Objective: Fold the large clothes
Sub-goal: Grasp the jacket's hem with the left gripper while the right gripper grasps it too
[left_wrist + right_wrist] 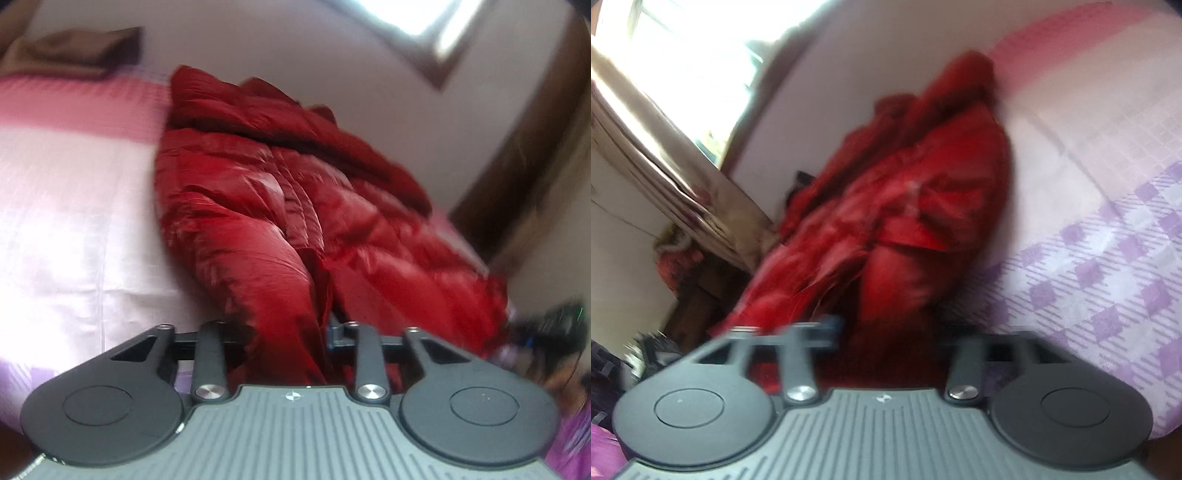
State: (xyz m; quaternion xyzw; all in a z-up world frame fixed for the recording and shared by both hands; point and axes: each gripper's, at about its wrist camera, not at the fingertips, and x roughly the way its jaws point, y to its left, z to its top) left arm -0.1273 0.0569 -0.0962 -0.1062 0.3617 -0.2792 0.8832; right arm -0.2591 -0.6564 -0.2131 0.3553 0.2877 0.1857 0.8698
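Note:
A puffy red quilted jacket [280,192] lies along the bed on a pink and lilac checked sheet [74,221]. In the left wrist view its near end bunches up between the fingers of my left gripper [291,336], which is shut on the fabric. The right wrist view, which is blurred, shows the same jacket [916,206] running away from the camera across the sheet [1089,258]. Its near edge is pinched in my right gripper [890,343], also shut on it. The cloth hides the fingertips of both grippers.
A brown folded cloth [74,51] sits at the far end of the bed. A dark wooden frame [517,166] borders the bed beside the jacket. A curtain [665,166] hangs under a bright window [683,55], with a red bundle [676,258] below it.

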